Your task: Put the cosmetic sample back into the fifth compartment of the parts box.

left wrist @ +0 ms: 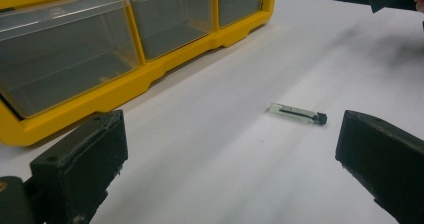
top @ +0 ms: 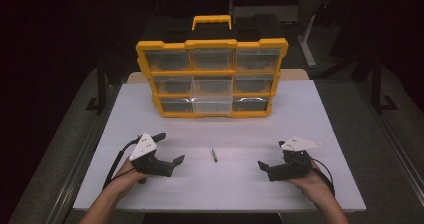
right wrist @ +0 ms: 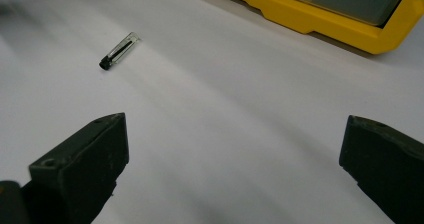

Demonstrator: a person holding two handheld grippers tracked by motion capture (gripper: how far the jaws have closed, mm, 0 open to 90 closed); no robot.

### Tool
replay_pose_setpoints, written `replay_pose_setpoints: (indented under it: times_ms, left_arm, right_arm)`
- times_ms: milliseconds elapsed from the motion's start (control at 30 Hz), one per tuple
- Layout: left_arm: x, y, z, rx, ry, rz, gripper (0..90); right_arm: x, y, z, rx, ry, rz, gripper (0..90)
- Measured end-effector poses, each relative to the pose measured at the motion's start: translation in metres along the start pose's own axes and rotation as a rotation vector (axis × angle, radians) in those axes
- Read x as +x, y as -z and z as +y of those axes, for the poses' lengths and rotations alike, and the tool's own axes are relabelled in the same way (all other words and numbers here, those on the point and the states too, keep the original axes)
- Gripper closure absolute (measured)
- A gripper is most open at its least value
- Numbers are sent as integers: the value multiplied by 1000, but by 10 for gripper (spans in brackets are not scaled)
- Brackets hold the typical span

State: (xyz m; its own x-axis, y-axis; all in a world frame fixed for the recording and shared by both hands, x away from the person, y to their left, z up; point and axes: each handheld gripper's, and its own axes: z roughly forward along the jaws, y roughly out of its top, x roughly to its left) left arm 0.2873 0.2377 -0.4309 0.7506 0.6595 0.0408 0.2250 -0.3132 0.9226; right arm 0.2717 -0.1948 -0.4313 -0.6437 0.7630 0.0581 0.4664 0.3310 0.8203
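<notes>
Both claws wide open, holding nothing; small clear vial (top: 213, 154) w/ black cap lies flat on the white worktop (top: 325, 114), between left claw (top: 170, 149) and right claw (top: 270, 156), well short of the yellow drawer organiser (top: 212, 115); I'd come in low w/ one claw, straddle the vial across its width, close gently so it doesn't roll.

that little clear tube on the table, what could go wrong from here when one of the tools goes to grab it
The tube is thin, round and lies flat on the smooth white table, so a closing jaw may roll or flick it away. It is clear, so its edges are easy to misjudge. The left tool and right tool are both open and face it from either side; reaching together, they might collide over it.
</notes>
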Motion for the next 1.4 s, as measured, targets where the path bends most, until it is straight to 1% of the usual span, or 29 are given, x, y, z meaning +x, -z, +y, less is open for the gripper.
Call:
replay_pose_setpoints:
  times_ms: [133, 167, 333, 433, 467, 567, 600, 633, 700, 733, 767, 867, 900, 967, 1067, 1167, 1267, 1333, 1400]
  left_arm:
    - [-1, 6, -4, -4, 2, 4, 4]
    - [-1, 7, -5, 0, -6, 3, 4]
    - [-1, 12, -9, -4, -6, 10, 4]
    - [-1, 15, -11, -2, 0, 12, 4]
    - [-1, 16, -11, 5, -6, 13, 4]
    - [-2, 19, -13, 6, -6, 12, 4]
    - [-2, 19, -14, -2, 1, 13, 4]
    - [-1, 21, -15, 6, -6, 15, 4]
    - [-2, 23, -16, 2, 4, 16, 4]
    - [-2, 24, -17, 4, 6, 10, 4]
    - [-2, 25, -17, 7, 4, 8, 4]
    - [-1, 26, -17, 7, 2, 13, 4]
    - [-1, 26, -17, 7, 8, 12, 4]
    - [0, 26, -17, 3, 14, 17, 4]
    - [-1, 26, -18, 8, -3, 15, 4]
    - [0, 26, -18, 11, -1, 18, 4]
    - [1, 25, -17, 8, 12, 21, 3]
    - [1, 25, -17, 2, 18, 19, 4]
    - [2, 26, -17, 2, 20, 26, 3]
  right_arm:
    - [0, 0, 0, -1, -1, -1, 0]
    - [0, 0, 0, -4, -2, -2, 0]
    - [0, 0, 0, -1, -4, -3, 0]
    - [0, -1, 0, 0, -5, -3, 0]
    - [0, -1, 0, 1, -5, -3, 0]
    - [0, -1, 0, 2, -6, -3, 0]
    - [0, -1, 0, 3, -7, -3, 0]
    - [0, -1, 0, 3, -7, -4, 0]
    - [0, -1, -1, 6, -10, -5, 0]
    - [0, -1, -1, 8, -12, -5, 0]
    - [0, -1, -1, 12, -18, -5, 0]
    - [-1, -2, 0, 11, -15, -4, 0]
    - [-1, -2, 0, 11, -23, -4, 0]
    - [-1, -3, 1, 16, -21, -2, 0]
    - [0, -4, 3, 20, -18, 2, 0]
    - [0, -5, 8, 21, -15, 13, 0]
    - [1, -5, 13, 20, -20, 35, 0]
    - [3, -7, 16, 30, -14, 39, 0]
    - [5, -9, 19, 37, -18, 46, 0]
